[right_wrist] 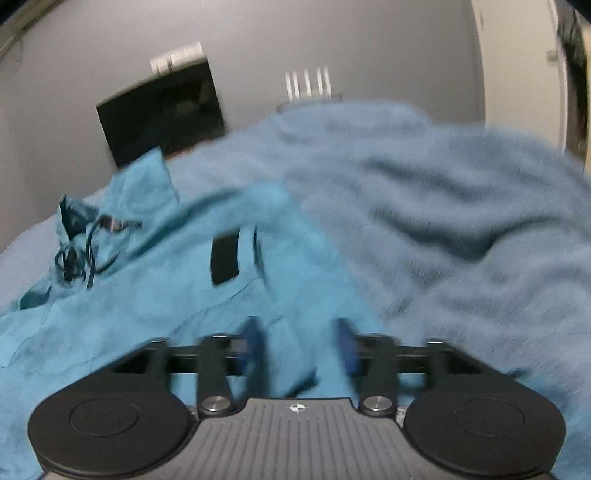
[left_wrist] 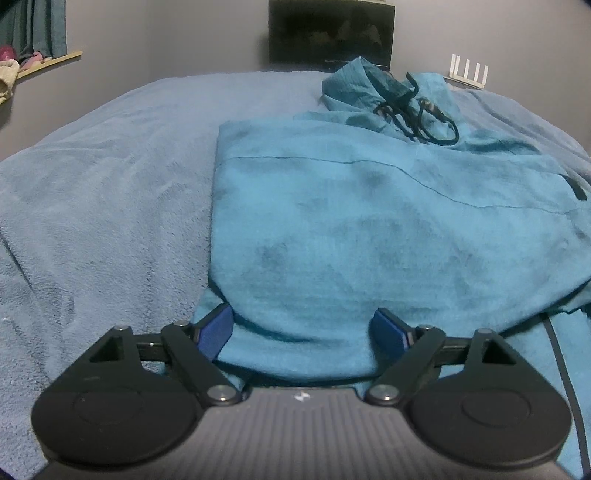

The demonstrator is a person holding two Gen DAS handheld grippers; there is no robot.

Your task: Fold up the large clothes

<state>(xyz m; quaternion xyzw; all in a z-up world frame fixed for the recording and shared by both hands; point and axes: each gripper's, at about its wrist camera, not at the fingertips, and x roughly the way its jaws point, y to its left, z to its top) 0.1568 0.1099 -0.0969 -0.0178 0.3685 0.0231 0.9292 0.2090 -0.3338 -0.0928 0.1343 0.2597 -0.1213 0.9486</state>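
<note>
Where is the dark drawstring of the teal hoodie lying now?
The dark drawstring lies tangled at the far end of the teal hoodie, by its bunched hood, upper right in the left wrist view, below the black screen.

Left of the teal fleece hooded garment, the grey-blue plush blanket covering the bed lies bare and open to the far edge. On the garment's far end, the bunched hood and tangled dark drawstring rise as a snag. Right of the garment, the blanket heaps in rumpled folds. Behind the bed stand a black screen and white router.
</note>
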